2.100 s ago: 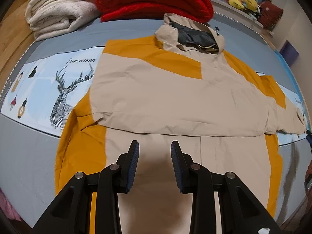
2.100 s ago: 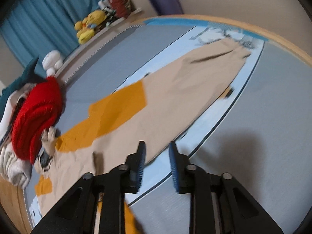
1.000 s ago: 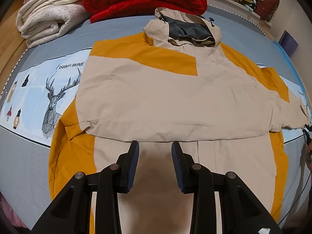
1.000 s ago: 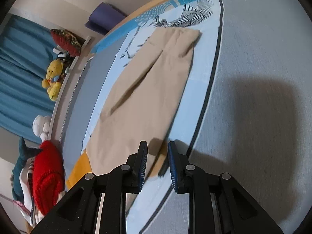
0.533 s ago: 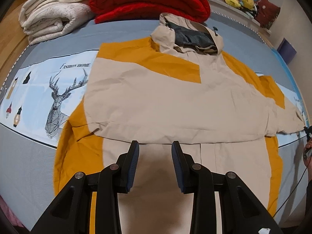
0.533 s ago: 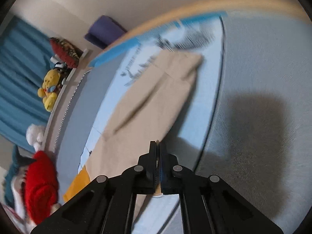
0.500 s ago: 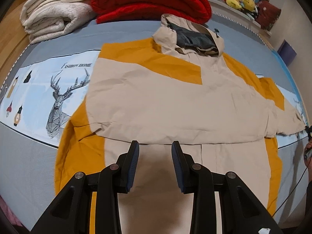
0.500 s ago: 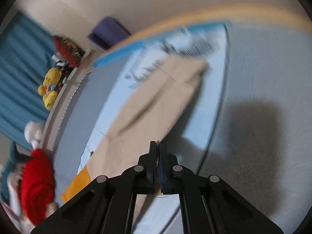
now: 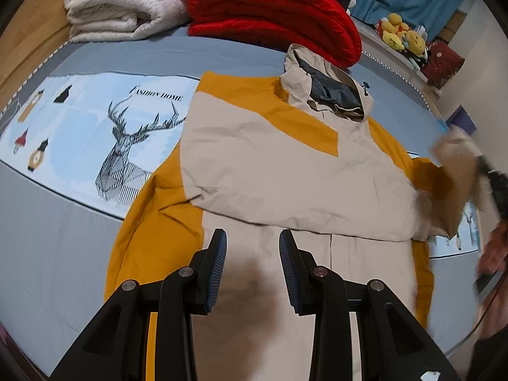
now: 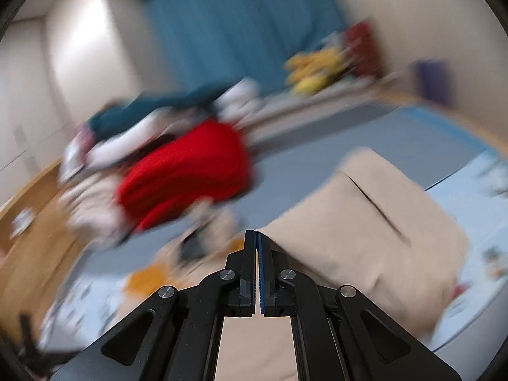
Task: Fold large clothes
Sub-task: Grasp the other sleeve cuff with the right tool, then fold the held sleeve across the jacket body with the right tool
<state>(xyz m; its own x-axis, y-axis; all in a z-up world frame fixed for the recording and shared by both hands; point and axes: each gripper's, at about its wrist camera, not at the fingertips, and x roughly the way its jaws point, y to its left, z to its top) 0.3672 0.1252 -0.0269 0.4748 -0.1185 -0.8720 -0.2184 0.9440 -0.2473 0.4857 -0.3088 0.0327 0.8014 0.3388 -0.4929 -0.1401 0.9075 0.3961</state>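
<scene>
Beige-and-mustard hooded shell jacket (image 9: 285,171): judged light, limp, slippery. Sleeve cuff (image 10: 365,222) was pinched in closed right fingers (image 10: 257,270); left fingers (image 9: 253,273) part-open, empty, above hem.

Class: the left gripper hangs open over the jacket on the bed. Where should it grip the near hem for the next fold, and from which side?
Probably the hem's orange corner, from above with the left gripper: the jacket lies flat, so only an edge gives the fingers purchase.
</scene>
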